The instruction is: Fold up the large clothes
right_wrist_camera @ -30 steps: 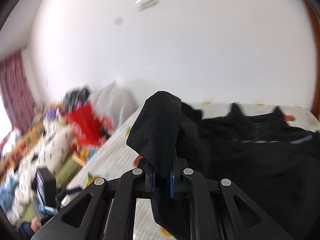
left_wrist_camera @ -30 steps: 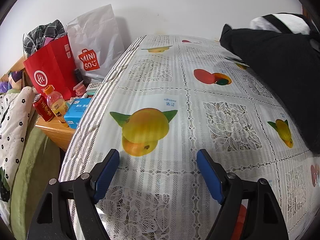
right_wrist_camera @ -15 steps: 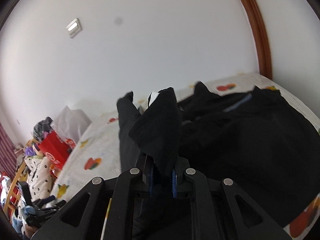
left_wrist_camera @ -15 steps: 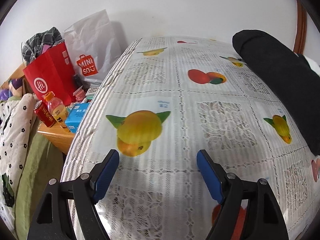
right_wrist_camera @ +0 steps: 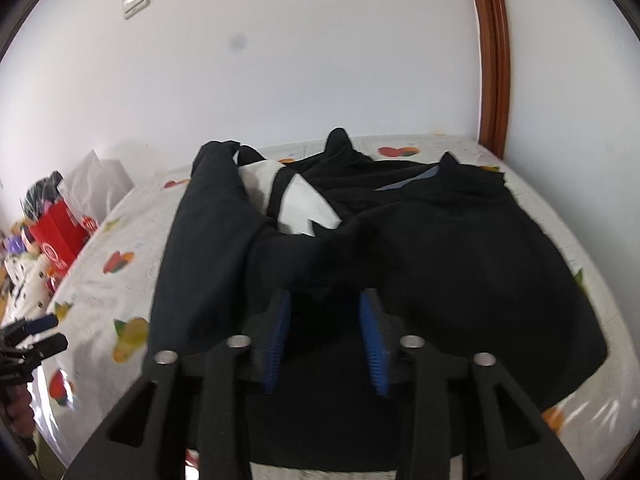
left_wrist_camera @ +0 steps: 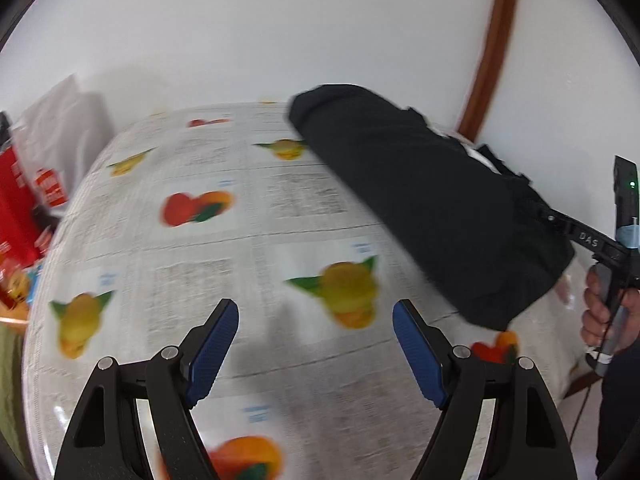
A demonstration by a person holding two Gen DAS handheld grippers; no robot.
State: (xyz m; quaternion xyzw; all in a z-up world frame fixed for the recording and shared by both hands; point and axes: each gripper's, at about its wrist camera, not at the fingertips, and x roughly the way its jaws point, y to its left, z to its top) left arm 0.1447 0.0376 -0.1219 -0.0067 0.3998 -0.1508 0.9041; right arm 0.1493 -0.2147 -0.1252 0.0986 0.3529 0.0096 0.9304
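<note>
A large black garment [right_wrist_camera: 420,248] with a white patch [right_wrist_camera: 296,200] lies on the table, which is covered by a fruit-print lace cloth [left_wrist_camera: 248,248]. In the left wrist view the garment [left_wrist_camera: 432,208] lies folded along the table's right side. My right gripper [right_wrist_camera: 325,300] is open, its blue pads apart over the garment's near fold, holding nothing. My left gripper [left_wrist_camera: 316,320] is open and empty above bare tablecloth, left of the garment. The right gripper's handle and hand [left_wrist_camera: 608,280] show at the right edge.
A red shopping bag [right_wrist_camera: 60,232] and a white bag [right_wrist_camera: 96,184] stand beside the table's left side with clutter. A white wall lies behind the table, with a brown door frame [right_wrist_camera: 494,60] at the right. The left gripper [right_wrist_camera: 36,332] shows at the left edge.
My right gripper has let go of the black fabric and opened; the fabric now lies on the garment. My left gripper has swung right, bringing the garment nearer.
</note>
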